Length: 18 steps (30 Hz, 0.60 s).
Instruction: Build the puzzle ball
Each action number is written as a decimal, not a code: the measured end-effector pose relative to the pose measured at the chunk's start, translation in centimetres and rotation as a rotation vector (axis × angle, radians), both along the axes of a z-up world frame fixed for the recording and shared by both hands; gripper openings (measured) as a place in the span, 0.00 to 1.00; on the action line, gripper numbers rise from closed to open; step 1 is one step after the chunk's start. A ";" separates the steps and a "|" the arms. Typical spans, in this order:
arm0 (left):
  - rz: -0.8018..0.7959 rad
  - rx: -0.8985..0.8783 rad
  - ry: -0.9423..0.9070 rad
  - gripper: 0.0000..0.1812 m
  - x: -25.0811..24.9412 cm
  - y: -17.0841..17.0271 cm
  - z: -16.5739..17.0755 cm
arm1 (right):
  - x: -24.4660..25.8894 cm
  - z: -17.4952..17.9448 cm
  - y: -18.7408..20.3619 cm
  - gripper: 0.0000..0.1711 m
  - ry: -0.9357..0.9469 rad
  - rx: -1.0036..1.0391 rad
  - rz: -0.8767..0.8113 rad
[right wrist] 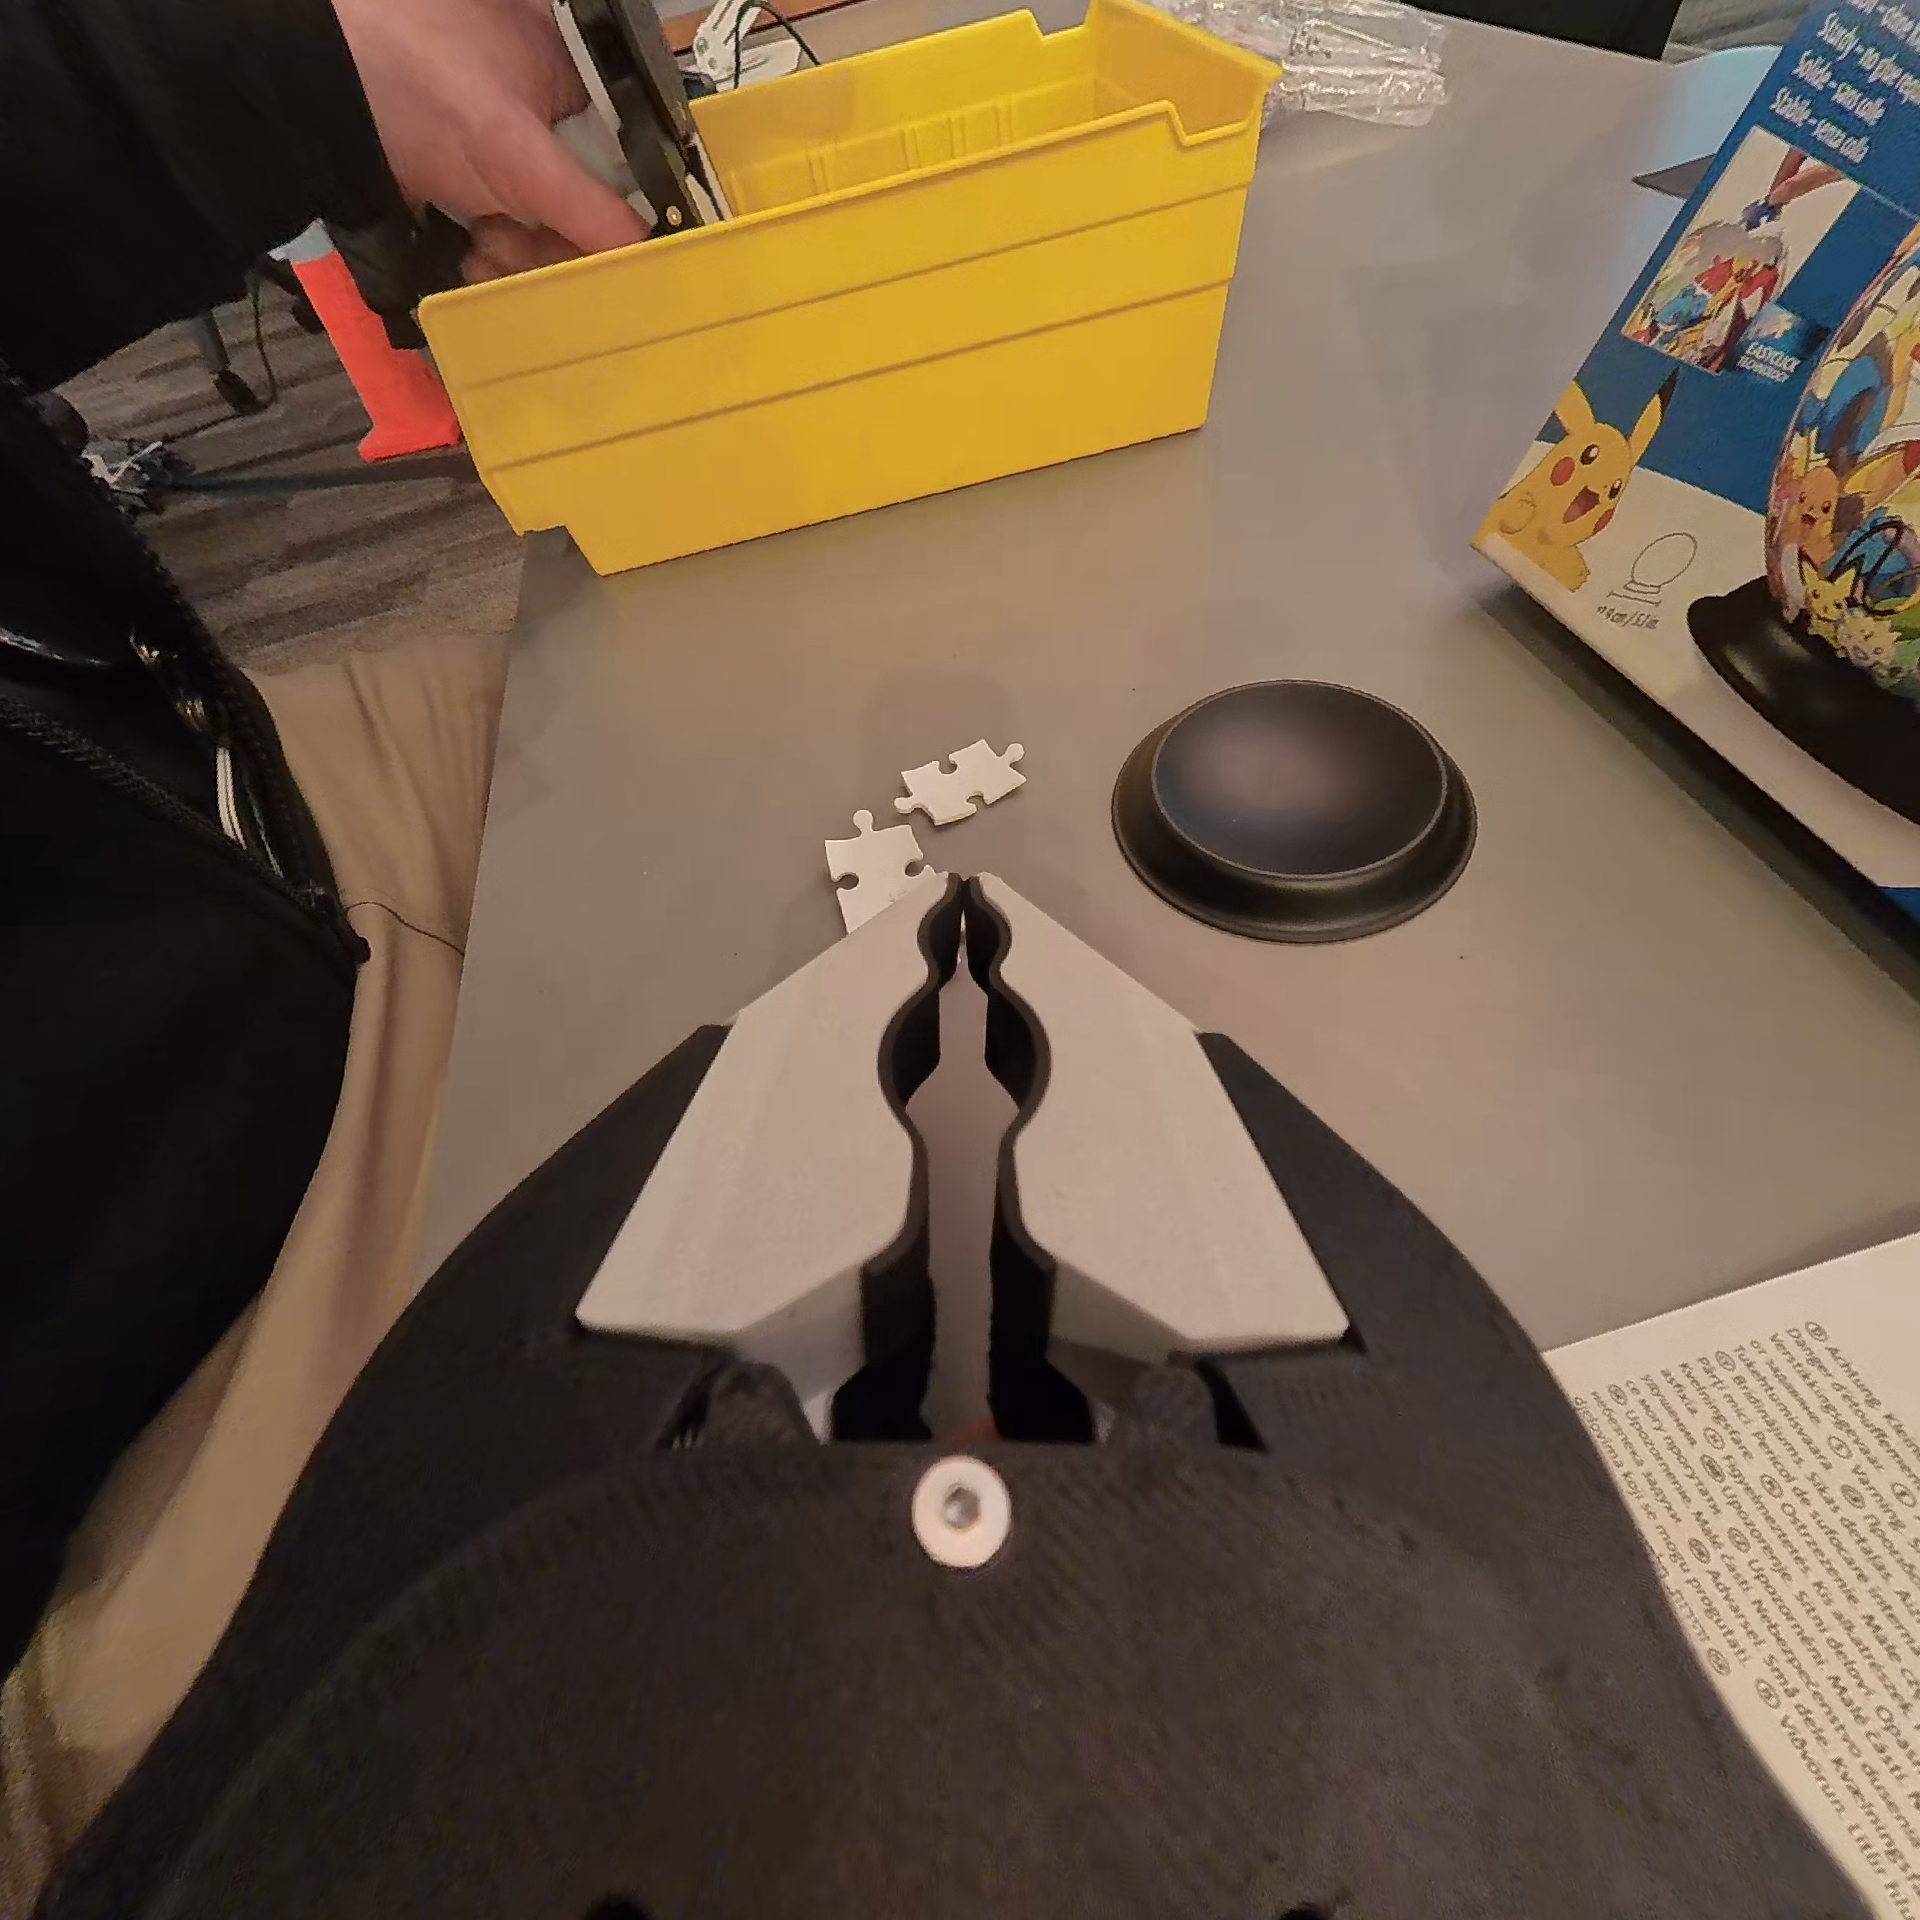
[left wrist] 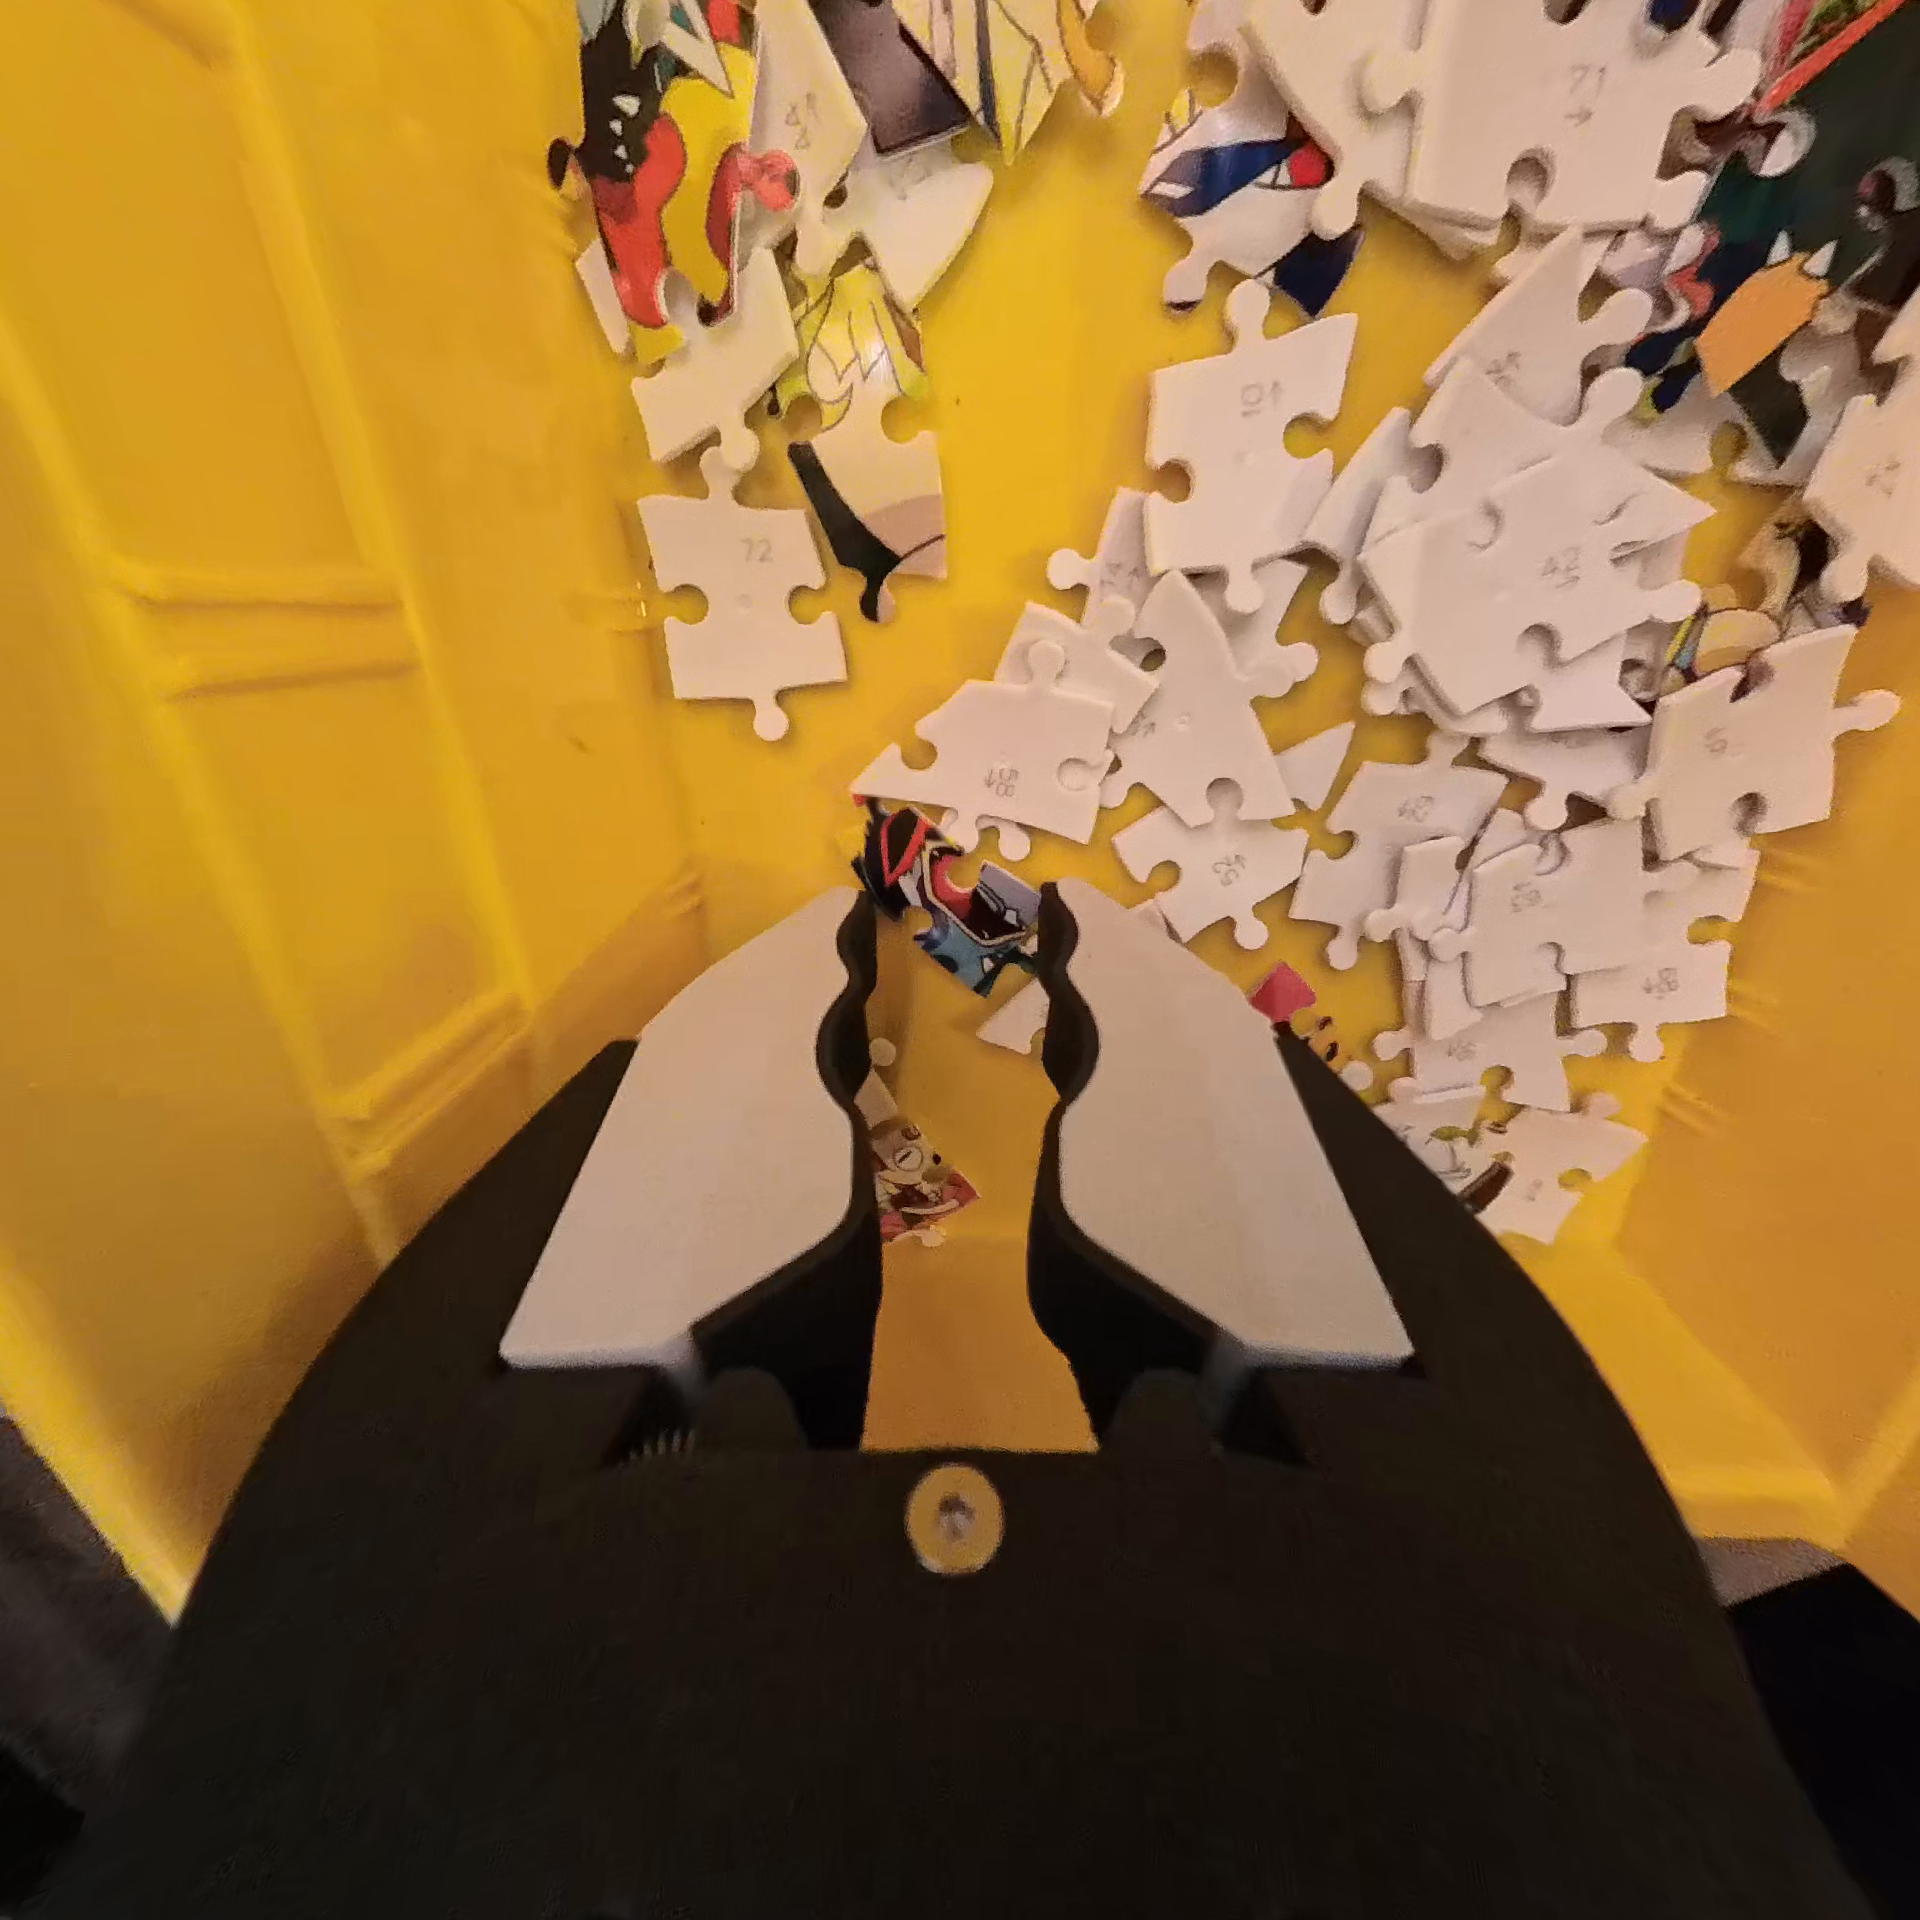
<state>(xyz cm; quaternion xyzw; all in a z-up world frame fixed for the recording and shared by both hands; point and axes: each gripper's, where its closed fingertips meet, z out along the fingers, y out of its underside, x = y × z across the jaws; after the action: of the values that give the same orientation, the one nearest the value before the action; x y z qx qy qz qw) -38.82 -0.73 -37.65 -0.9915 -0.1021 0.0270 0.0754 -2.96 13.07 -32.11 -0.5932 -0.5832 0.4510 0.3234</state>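
Observation:
In the left wrist view my left gripper (left wrist: 953, 902) is open inside the yellow bin (left wrist: 312, 623). It hovers just above the bin floor. A colourful red, black and blue puzzle piece (left wrist: 987, 930) lies on the floor between the fingertips, and I see no pad pressing on it. Several loose pieces (left wrist: 1507, 582), mostly white side up, lie ahead and to the right. In the right wrist view my right gripper (right wrist: 963, 885) is shut over the grey table (right wrist: 727, 675). Its tips are next to a white piece (right wrist: 873, 857) that the left finger partly hides. Two joined white pieces (right wrist: 961, 781) lie just beyond.
A black round stand (right wrist: 1294, 821) sits right of the pieces. The yellow bin (right wrist: 831, 343) stands at the back, where a person's hand (right wrist: 499, 156) holds the other gripper. The puzzle box (right wrist: 1766, 416) stands at right. A printed leaflet (right wrist: 1766, 1558) lies at near right. The gap from one gripper's tips to the other's is roughly 40 cm.

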 end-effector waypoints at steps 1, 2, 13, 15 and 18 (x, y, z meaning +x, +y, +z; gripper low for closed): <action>-0.014 -0.003 0.014 0.16 0.0 0.1 0.0 | 0.0 0.0 0.0 0.00 0.000 0.000 0.000; -0.027 -0.001 0.008 0.16 0.3 0.1 0.0 | 0.0 0.0 0.0 0.00 0.002 0.000 0.000; -0.005 0.244 -0.404 0.16 4.5 2.6 1.8 | 0.0 0.0 0.0 0.00 0.000 -0.001 0.001; 0.014 0.227 -0.409 0.16 4.1 2.4 1.3 | 0.0 0.0 0.0 0.00 0.000 -0.001 0.001; 0.012 0.181 -0.311 0.16 2.8 1.8 0.7 | 0.0 0.0 0.0 0.00 -0.002 -0.002 0.001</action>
<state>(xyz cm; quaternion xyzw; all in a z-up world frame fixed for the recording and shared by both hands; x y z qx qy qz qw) -36.04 1.06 -36.94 -0.9723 -0.1205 -0.1355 0.1476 -2.95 13.07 -32.14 -0.5937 -0.5832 0.4513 0.3221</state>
